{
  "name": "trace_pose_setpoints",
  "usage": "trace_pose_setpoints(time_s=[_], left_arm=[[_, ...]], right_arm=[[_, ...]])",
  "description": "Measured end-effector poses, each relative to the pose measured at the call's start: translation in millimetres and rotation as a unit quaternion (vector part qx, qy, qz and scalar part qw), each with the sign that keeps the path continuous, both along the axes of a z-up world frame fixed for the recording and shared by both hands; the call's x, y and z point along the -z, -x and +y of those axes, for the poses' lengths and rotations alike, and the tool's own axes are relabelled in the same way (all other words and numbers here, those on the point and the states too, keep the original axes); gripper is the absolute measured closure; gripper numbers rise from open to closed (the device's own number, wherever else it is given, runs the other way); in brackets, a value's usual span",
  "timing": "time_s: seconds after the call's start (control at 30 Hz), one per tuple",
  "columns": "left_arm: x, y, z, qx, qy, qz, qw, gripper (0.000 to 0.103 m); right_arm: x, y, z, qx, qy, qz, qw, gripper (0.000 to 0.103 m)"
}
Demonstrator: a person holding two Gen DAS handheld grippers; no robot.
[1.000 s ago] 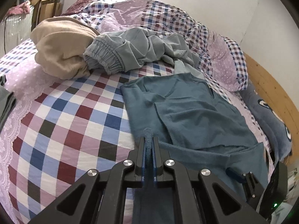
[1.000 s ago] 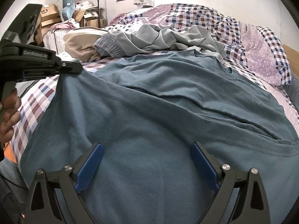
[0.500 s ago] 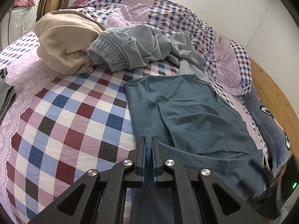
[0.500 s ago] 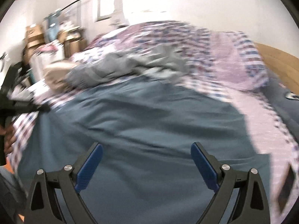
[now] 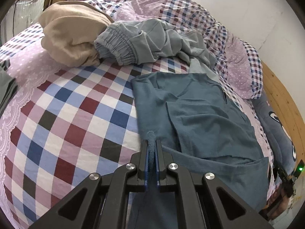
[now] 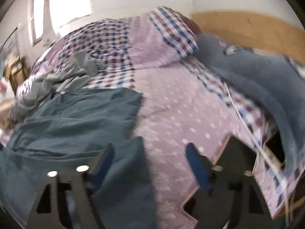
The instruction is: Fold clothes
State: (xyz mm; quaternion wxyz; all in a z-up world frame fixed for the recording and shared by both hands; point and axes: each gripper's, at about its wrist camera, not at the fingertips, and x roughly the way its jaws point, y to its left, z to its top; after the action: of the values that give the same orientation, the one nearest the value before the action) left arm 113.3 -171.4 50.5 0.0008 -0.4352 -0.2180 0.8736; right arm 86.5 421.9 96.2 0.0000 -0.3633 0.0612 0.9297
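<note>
A teal T-shirt (image 5: 200, 114) lies spread on the checked bedspread (image 5: 66, 126), one side folded over its middle. My left gripper (image 5: 152, 143) is shut on a pinch of the shirt's near hem, and a ridge of cloth stands up between the pads. In the blurred right wrist view, my right gripper (image 6: 149, 148) hovers over the shirt's (image 6: 76, 118) near right corner. Its jaws are closing, and the corner lies between the blue fingers (image 6: 198, 169) without either pad pressing it. The right gripper's housing (image 5: 286, 179), with a green light, shows at the left view's right edge.
A beige garment (image 5: 70, 38) and crumpled grey-blue trousers (image 5: 143, 40) lie at the far side, with a bunched checked quilt (image 5: 190, 5) behind. A blue plush pillow (image 6: 257, 80) rests against the wooden headboard (image 6: 247, 30) on the right. Dark folded cloth (image 5: 5, 87) sits at the left edge.
My right gripper swept right along the shirt's near edge to its right corner, and its jaws narrowed. The left gripper kept its pinch on the hem in place.
</note>
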Motion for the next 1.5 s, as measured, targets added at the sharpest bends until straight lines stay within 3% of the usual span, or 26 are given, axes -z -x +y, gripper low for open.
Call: trace_pose_setpoints(time_s=[0.03,0.17,0.7,0.8,0.87,0.93,1.03,1.3,1.5], left_arm=[[1,1,0,-0.001,-0.001,-0.003,1.0,0.098],[5,3,-1,-0.009,-0.011,-0.015,0.9998,0.098],[11,10,3,-0.01,0.001,-0.029,0.9995,0.098],[12,11,4,-0.01,0.005,-0.029,0.9995,0.098],[12,11,3,-0.011,0.006,-0.029,0.9995,0.098],[12,11,4,-0.01,0.009,-0.029,0.9995,0.098],[11,11,4,-0.01,0.011,-0.026,0.9995,0.098],[-5,8,2,-0.021,0.024,0.001,0.9995,0.1],[-30,-1,-6,-0.042,0.022,0.06,0.9971,0.1]], right_arm=[[4,2,7,0.002,0.014,-0.007,1.0,0.044],[12,10,16,-0.015,0.041,-0.016,0.999,0.049],[30,35,4,-0.082,0.081,-0.037,0.993,0.05],[30,36,-1,-0.093,0.081,-0.036,0.992,0.06],[30,37,-7,-0.104,0.075,-0.039,0.991,0.076],[30,37,-14,-0.11,0.058,-0.041,0.991,0.084],[22,32,-17,-0.1,0.037,-0.022,0.994,0.096],[-18,15,-23,-0.081,0.018,0.06,0.995,0.098],[-42,10,-23,-0.051,0.018,0.11,0.992,0.098]])
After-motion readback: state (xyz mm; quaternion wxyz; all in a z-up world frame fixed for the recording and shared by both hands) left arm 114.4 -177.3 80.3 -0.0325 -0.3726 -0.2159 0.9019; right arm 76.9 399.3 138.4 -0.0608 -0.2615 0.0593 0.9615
